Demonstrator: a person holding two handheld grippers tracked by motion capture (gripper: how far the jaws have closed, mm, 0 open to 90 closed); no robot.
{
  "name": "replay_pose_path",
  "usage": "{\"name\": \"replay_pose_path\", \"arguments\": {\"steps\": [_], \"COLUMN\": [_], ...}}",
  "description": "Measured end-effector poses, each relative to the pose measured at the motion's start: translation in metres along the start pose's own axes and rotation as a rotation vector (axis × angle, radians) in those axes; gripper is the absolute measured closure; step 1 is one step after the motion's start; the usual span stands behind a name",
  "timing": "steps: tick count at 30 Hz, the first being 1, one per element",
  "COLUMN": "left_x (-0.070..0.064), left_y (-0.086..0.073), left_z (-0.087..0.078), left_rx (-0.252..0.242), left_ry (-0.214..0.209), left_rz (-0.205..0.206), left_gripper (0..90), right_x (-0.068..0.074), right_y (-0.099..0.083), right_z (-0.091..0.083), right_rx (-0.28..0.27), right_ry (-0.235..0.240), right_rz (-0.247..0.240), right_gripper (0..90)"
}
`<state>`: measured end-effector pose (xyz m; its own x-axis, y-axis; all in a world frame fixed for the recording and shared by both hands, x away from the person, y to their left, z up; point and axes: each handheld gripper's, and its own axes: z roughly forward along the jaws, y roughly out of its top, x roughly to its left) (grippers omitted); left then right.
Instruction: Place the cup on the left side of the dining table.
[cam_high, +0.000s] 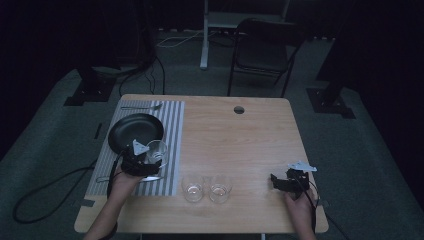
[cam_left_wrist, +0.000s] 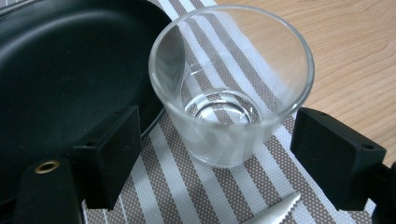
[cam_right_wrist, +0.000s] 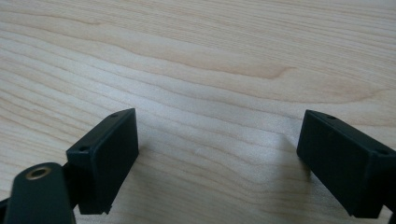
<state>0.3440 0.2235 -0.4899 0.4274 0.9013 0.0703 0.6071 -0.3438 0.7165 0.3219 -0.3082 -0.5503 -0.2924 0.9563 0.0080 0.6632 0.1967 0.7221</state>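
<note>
Left gripper (cam_left_wrist: 217, 154): lower left of frame, jaws apart around glass tumbler (cam_left_wrist: 231, 84).
Right gripper (cam_right_wrist: 217, 158): lower right, jaws apart over table (cam_right_wrist: 210, 60).

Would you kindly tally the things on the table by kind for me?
Glasses: 3, one on the mat, two on bare wood
Plate: 1
Mat: 1
Fork: 1
Knife: 1
Total: 7
</note>
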Motion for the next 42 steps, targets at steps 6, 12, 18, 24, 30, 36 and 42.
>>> {"name": "replay_pose_path", "arguments": {"steps": [6, 12, 18, 24, 30, 36, 42], "left_x": [0.003, 0.008, 0.011, 0.016, 0.023, 0.025, 0.029], "left_y": [-0.008, -0.018, -0.031, -0.043, -0.06, -0.07, -0.082], "left_z": [-0.008, -0.018, -0.027, -0.034, -0.039, -0.041, -0.045], "left_rx": [-0.005, -0.022, -0.026, -0.022, -0.027, -0.01, 0.018], "left_ry": [0.009, 0.019, 0.015, 0.02, -0.021, 0.017, 0.069], "left_rz": [-0.003, -0.014, -0.037, -0.064, -0.123, -0.147, -0.192], "left_gripper": [17.1, 17.1, 17.1, 17.1, 5.1, 2.5, 0.1], "right_x": [0.0, 0.0, 0.0, 0.0, 0.0, 0.0, 0.0], "right_y": [0.0, 0.0, 0.0, 0.0, 0.0, 0.0, 0.0], "right_z": [0.0, 0.0, 0.0, 0.0, 0.0, 0.0, 0.0], "right_rx": [0.0, 0.0, -0.001, 0.0, 0.0, 0.0, 0.0], "right_ry": [0.0, 0.0, 0.0, 0.0, 0.0, 0.0, 0.0], "right_rz": [0.0, 0.0, 0.0, 0.0, 0.002, 0.002, 0.002], "right_gripper": [12.2, 12.2, 12.2, 12.2, 12.2, 12.2, 12.2]}}
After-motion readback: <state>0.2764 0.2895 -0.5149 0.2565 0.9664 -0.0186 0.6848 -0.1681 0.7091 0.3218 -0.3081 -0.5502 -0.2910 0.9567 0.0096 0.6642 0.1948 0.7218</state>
